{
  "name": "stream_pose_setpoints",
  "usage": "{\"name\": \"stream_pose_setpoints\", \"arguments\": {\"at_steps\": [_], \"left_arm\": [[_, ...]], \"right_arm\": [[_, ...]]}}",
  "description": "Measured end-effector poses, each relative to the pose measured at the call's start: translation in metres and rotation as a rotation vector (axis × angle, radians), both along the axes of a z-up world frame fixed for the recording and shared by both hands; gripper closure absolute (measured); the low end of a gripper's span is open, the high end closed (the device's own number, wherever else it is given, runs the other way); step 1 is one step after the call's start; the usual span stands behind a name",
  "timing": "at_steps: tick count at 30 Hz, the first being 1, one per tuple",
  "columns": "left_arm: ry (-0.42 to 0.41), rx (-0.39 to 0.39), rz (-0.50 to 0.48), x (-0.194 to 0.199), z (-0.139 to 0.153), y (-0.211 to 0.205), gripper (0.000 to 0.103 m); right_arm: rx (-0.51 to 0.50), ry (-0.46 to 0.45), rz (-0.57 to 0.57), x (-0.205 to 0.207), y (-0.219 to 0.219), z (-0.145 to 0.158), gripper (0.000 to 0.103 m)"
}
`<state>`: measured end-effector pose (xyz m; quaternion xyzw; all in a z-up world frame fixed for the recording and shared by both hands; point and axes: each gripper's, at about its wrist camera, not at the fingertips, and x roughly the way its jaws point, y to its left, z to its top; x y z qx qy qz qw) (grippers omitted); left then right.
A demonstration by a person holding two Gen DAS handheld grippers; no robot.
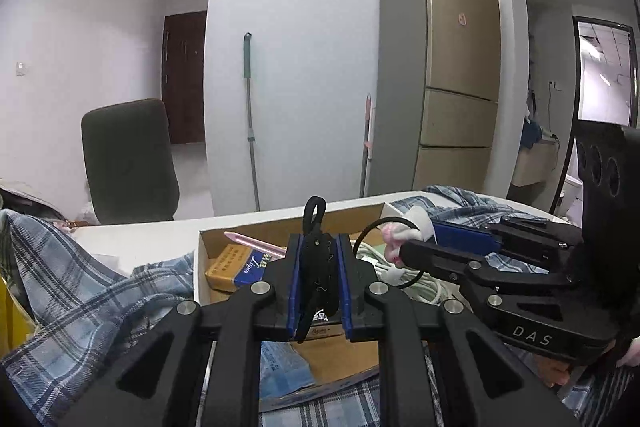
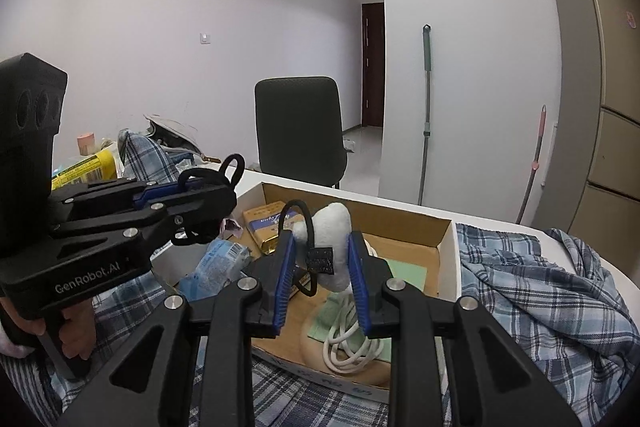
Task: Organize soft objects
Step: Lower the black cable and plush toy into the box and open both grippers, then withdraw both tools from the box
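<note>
Two grippers work above an open cardboard box on a surface covered with plaid cloth. In the left wrist view, the left gripper has its jaws clamped on a black fabric item that stands with its long axis upright, a loop poking out on top; the right gripper reaches in from the right, holding a pink-and-white soft toy with a black cord loop. In the right wrist view, the right gripper has its jaws pressed on a white plush held upright over the box, a black tag on its front; below lies a coiled white cable. The left gripper shows at left, gripping the black item.
</note>
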<state>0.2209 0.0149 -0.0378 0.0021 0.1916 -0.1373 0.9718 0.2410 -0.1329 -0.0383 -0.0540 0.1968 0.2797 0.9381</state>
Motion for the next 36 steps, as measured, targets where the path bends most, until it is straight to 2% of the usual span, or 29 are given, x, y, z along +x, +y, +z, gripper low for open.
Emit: {"name": "stream_pose_setpoints", "arguments": {"at_steps": [9, 19, 21, 23, 24, 26, 27, 29, 32, 36], "left_arm": [[0.104, -0.004, 0.025, 0.017, -0.013, 0.006, 0.087], [0.139, 0.003, 0.013, 0.021, -0.017, 0.001, 0.087], [0.155, -0.005, 0.012, 0.023, -0.018, 0.002, 0.087], [0.167, -0.012, 0.020, 0.025, -0.019, 0.004, 0.086], [0.174, -0.017, 0.028, 0.026, -0.019, 0.006, 0.084], [0.176, -0.027, 0.039, 0.027, -0.020, 0.009, 0.072], [0.171, -0.027, 0.059, 0.026, -0.019, 0.010, 0.067], [0.156, -0.031, 0.070, 0.023, -0.018, 0.013, 0.048], [0.135, -0.025, 0.075, 0.019, -0.014, 0.013, 0.045], [0.098, -0.049, 0.083, 0.012, -0.002, 0.017, 0.040]], "right_arm": [[-0.002, 0.026, -0.008, 0.005, 0.002, -0.001, 0.079], [-0.002, 0.032, -0.005, 0.006, 0.002, -0.001, 0.079], [-0.001, 0.033, -0.006, 0.006, 0.002, -0.001, 0.077], [0.001, 0.036, -0.006, 0.006, 0.001, -0.001, 0.072], [0.002, 0.037, -0.007, 0.007, 0.001, -0.001, 0.069], [0.003, 0.036, -0.016, 0.006, 0.000, -0.002, 0.057], [0.006, 0.033, -0.020, 0.006, 0.000, -0.001, 0.056], [0.010, 0.027, -0.029, 0.005, -0.002, -0.001, 0.050], [0.001, 0.018, -0.043, 0.005, -0.003, -0.001, 0.039], [0.011, 0.003, -0.077, 0.005, -0.011, 0.004, 0.039]]}}
